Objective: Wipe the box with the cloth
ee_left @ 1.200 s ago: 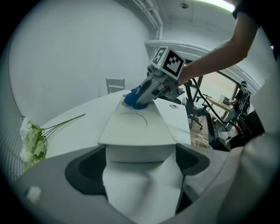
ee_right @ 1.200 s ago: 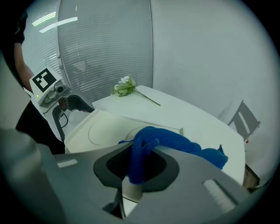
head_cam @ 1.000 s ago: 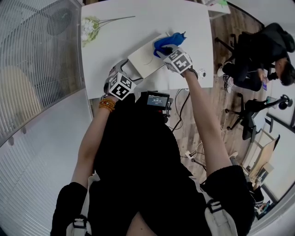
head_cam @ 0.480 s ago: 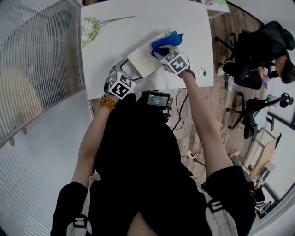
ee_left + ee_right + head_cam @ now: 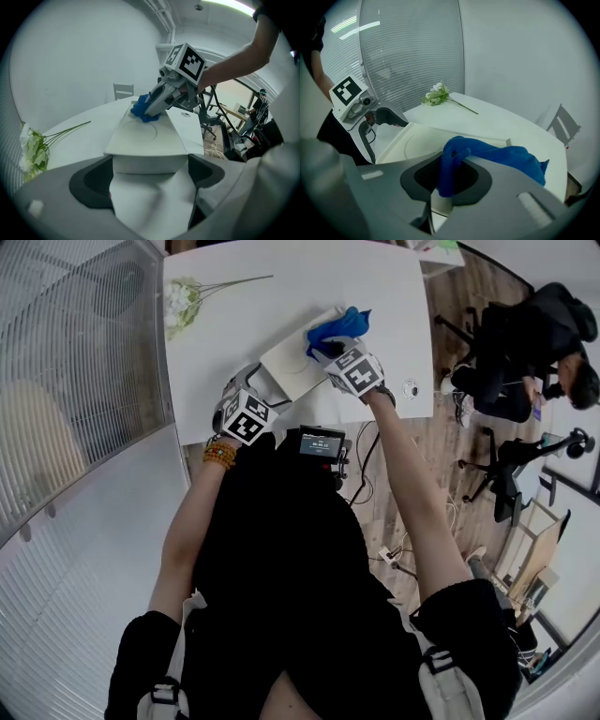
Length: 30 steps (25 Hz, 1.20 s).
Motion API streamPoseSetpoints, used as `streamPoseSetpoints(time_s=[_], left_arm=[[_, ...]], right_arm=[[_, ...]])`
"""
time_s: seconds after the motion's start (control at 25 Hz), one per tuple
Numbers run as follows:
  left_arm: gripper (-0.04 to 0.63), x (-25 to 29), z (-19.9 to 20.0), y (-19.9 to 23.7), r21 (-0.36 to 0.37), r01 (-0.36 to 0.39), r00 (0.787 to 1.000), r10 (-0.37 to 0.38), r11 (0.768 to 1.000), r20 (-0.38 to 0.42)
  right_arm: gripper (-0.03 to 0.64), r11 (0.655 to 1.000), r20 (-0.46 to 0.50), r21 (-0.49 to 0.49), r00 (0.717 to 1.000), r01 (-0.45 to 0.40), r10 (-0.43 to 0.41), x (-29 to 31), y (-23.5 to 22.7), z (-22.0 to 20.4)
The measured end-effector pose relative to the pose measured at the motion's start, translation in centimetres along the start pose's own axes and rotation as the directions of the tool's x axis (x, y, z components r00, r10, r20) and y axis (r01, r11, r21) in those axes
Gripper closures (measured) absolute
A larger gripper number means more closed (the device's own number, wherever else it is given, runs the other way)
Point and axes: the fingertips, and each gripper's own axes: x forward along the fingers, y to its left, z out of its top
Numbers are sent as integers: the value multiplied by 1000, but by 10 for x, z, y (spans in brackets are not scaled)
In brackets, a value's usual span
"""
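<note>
Left claw (image 5: pixel 150 173): we have it clenched on the near end of the box (image 5: pixel 295 362), and white card fills the gap between its jaws.
Right claw (image 5: pixel 450 180): we hold it clamped on a fold of the cloth (image 5: pixel 337 326); the blue fabric is pinched between the two dark pads and spills out ahead of them.
Cloth: blue and bunched, it sits on the box's top at the far right corner, under the tip of our right claw.
Box: white, flat and closed, it lies skewed near the tabletop's (image 5: pixel 281 287) front edge. We see a faint ring on its lid.
Tabletop: white and mostly bare around the box.
Flowers (image 5: pixel 183 298): a white spray lies flat at the far left, well apart from the box, with its stems pointing right.
Small round thing (image 5: pixel 410 388): it sits near the tabletop's right front corner; we cannot tell what it is.
Beyond: a person (image 5: pixel 525 348) in black sits over the wooden floor to our right.
</note>
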Motion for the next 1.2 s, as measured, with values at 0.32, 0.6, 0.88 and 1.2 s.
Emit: streamPoseSetpoints(time_s=[0.32,0.6,0.88,1.2], left_arm=[[-14,1,1,-1,1,-3,1000,3,1000,-1],[-14,2,1,-1,2,-6,1000,6,1000,4],[-14,2,0,0,3,-7,1000,7,1000,10],[-14,2,0,-1,4,-5,1000,5,1000,6]], right_arm=[[551,994,28,24,994,-103,102,11,39,3],[552,977,-5,35,977,-212,212,21,71,10],[552,964,-56,62,963,-259,262,26,86,14],[552,932,-29,107,936,-345,350,22,107,16]])
